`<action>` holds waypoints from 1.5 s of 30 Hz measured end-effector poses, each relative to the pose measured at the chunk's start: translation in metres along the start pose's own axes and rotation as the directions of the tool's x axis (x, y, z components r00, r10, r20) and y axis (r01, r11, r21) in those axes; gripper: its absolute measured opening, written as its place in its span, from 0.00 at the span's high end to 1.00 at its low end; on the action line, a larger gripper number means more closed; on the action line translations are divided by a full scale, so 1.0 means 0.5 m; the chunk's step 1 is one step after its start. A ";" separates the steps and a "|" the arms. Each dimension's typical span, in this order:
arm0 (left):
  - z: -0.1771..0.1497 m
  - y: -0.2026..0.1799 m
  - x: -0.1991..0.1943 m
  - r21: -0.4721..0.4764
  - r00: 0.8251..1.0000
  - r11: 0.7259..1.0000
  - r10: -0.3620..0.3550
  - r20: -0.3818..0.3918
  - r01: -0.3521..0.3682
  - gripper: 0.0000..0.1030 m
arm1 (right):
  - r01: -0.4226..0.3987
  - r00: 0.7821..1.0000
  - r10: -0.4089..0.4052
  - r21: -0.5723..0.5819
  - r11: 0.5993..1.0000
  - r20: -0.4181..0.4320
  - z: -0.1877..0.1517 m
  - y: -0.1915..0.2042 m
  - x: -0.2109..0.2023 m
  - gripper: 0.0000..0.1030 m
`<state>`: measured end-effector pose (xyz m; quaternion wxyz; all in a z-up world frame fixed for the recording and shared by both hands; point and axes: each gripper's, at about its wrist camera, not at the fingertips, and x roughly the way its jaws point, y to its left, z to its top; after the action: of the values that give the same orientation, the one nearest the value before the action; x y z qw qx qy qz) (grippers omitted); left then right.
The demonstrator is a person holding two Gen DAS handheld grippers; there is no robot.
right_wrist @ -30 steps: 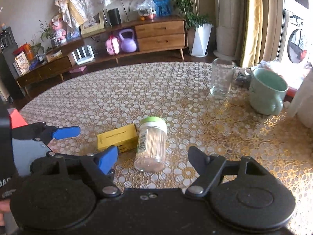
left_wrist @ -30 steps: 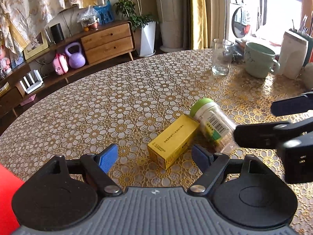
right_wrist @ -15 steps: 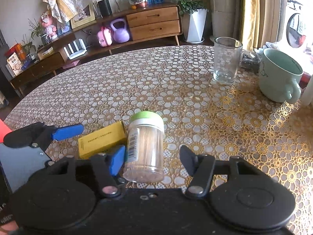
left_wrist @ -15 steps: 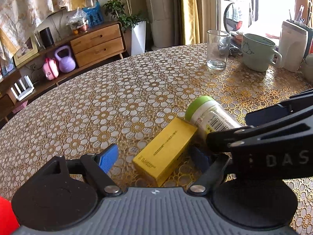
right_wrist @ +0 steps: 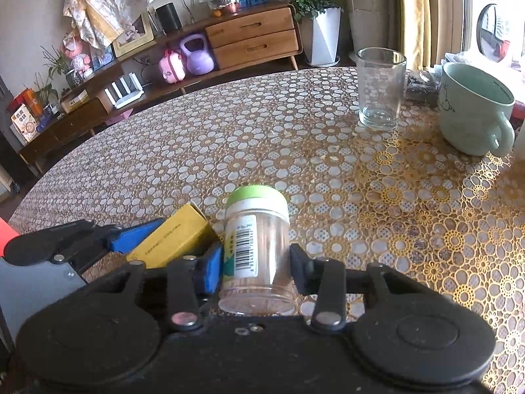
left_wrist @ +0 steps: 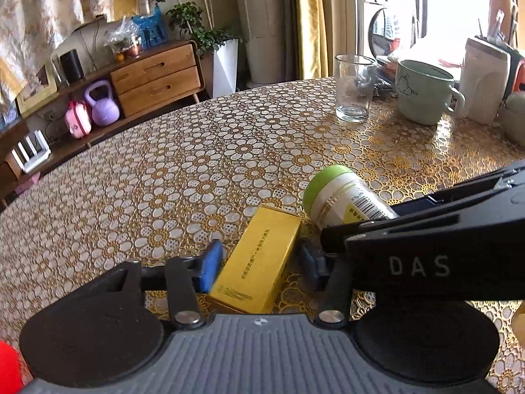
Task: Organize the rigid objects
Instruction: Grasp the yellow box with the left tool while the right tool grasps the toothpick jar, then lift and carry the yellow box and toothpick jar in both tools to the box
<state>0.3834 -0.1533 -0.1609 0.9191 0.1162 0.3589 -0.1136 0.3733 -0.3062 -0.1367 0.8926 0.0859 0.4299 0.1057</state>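
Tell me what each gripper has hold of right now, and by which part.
The left gripper is closing across the long sides of the yellow box. The right gripper is closing around the toothpick jar, on its clear lower body.

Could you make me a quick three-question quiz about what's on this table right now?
1. True or false: the yellow box lies between the left gripper's closing jaws.
2. The toothpick jar has a lid of which colour: A red, B green, C blue?
3. Fill in: beside the drinking glass stands a pale green ____.

Key: 1 true; 2 B; 3 mug.
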 end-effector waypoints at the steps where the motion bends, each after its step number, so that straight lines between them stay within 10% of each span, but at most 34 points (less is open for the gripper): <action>1: 0.000 -0.004 -0.001 0.013 1.000 1.000 -0.002 0.001 0.002 0.70 | 0.004 1.000 -0.004 0.000 1.000 0.000 -0.001 0.002 -0.001 0.60; 39: -0.058 0.024 -0.192 -0.017 0.998 0.999 -0.040 -0.048 0.040 0.84 | 0.044 0.998 -0.040 -0.107 0.993 0.038 -0.112 0.047 -0.217 0.60; 42: -0.054 0.030 -0.160 -0.032 0.996 0.998 -0.057 -0.064 0.055 0.79 | 0.038 0.999 -0.035 -0.098 0.994 0.031 -0.114 0.034 -0.205 0.60; 45: -0.049 0.032 -0.139 -0.027 0.998 0.999 -0.044 -0.049 0.043 0.46 | 0.034 0.999 -0.032 -0.092 0.995 0.020 -0.114 0.018 -0.191 0.60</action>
<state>0.3226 -0.1224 -0.1288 0.9086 0.0990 0.3856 -0.1260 0.2693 -0.3190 -0.0978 0.9011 0.0384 0.4175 0.1101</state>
